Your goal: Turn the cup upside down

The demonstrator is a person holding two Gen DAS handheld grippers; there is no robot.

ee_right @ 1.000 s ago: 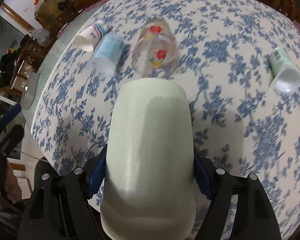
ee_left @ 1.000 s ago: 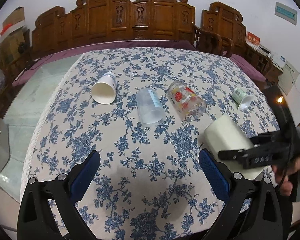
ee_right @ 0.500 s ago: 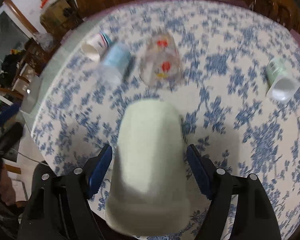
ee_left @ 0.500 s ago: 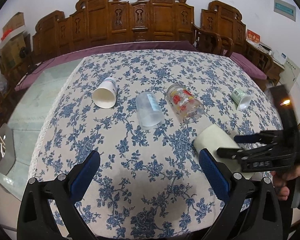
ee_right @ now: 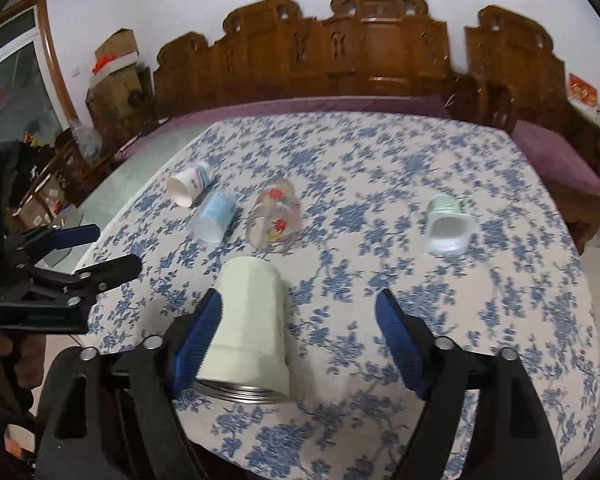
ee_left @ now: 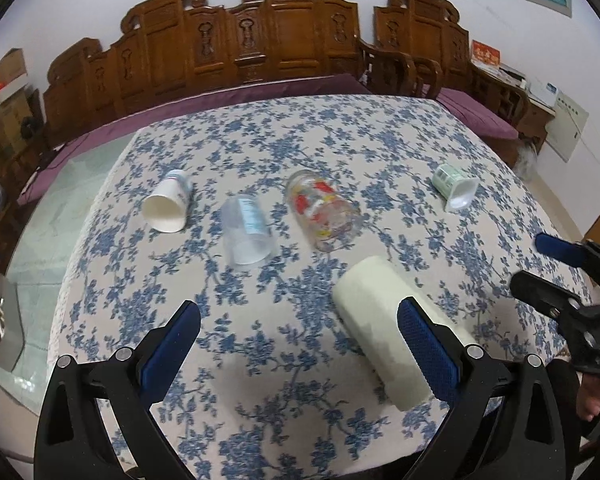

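Observation:
A pale cream cup (ee_left: 384, 320) lies on its side on the blue-flowered tablecloth (ee_left: 260, 344) near the front right edge; in the right wrist view the cup (ee_right: 252, 332) shows a metal threaded rim toward the camera. My right gripper (ee_right: 300, 332) is open, its left finger (ee_right: 198, 334) beside the cup, not clamping it. In the left wrist view the right gripper (ee_left: 556, 268) stands to the right of the cup. My left gripper (ee_left: 300, 344) is open and empty above the table's front.
Further back lie a white paper cup (ee_left: 168, 208), a clear plastic cup (ee_left: 246, 236), a printed glass (ee_left: 324, 210) and a green-white cup (ee_left: 456, 186), all on their sides. Carved wooden chairs (ee_left: 284, 40) line the far side.
My right gripper has opened and let go of the cream cup, which now lies on the cloth. The right gripper drew back and tilted up; the left one shifted slightly.

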